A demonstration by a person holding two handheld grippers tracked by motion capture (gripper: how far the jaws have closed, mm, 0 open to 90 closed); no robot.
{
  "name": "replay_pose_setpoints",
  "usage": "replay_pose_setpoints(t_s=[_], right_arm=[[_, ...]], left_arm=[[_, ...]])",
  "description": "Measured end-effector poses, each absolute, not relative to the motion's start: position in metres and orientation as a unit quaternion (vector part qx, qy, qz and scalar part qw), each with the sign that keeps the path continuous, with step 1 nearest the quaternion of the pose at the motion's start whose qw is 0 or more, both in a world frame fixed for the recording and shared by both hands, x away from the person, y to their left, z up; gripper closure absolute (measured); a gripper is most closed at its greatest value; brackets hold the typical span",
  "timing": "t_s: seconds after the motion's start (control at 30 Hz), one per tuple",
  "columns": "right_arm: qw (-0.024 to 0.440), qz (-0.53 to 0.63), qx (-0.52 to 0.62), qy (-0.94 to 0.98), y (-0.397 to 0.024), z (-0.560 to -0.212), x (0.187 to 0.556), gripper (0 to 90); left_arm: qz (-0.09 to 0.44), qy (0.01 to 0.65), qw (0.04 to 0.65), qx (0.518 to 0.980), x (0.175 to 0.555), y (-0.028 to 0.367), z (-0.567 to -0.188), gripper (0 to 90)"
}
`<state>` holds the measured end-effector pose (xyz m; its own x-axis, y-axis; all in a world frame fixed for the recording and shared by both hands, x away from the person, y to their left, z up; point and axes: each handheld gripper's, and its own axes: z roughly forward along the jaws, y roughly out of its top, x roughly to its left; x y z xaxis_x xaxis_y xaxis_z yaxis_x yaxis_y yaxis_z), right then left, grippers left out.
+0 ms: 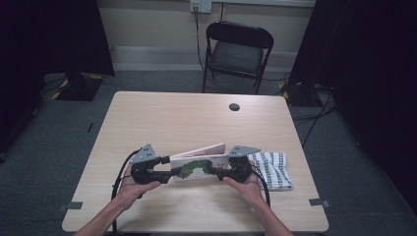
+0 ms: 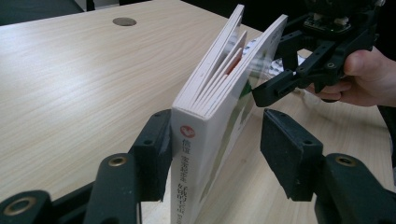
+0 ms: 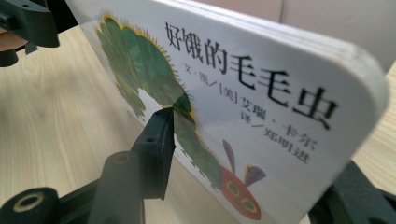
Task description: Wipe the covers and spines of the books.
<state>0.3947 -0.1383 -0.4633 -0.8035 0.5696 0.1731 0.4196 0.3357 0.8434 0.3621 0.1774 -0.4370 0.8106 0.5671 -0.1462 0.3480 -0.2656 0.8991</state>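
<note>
My left gripper (image 2: 212, 140) stands open astride the spine of the board book (image 1: 199, 166), which stands on edge on the counter (image 1: 196, 118) just beside the checked cloth (image 1: 271, 169). My right gripper (image 1: 223, 171) meets the book's opposite end, one jaw against the cover; whether it grips, I cannot tell.

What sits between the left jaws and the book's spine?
Nothing visible. The book stands spine-first inside the left gripper: one jaw lies against its back cover, the other stands apart from the front cover with open gap. The right gripper works the far edge.
</note>
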Motion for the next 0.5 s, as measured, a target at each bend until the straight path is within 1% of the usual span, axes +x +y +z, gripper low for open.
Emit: replay_pose_setpoints(t_s=[0.2,0.4,0.5], right_arm=[[0.075,0.488,0.3,0.816,-0.14,-0.464,0.39,48.4],[0.078,0.484,0.297,0.819,-0.141,-0.463,0.388,49.3],[0.078,0.483,0.294,0.821,-0.142,-0.463,0.387,50.7]], left_arm=[[0.098,0.279,0.518,0.803,0.366,0.169,-0.442,44.8],[0.108,0.261,0.505,0.816,0.373,0.165,-0.447,53.8],[0.116,0.257,0.486,0.827,0.373,0.162,-0.448,54.5]])
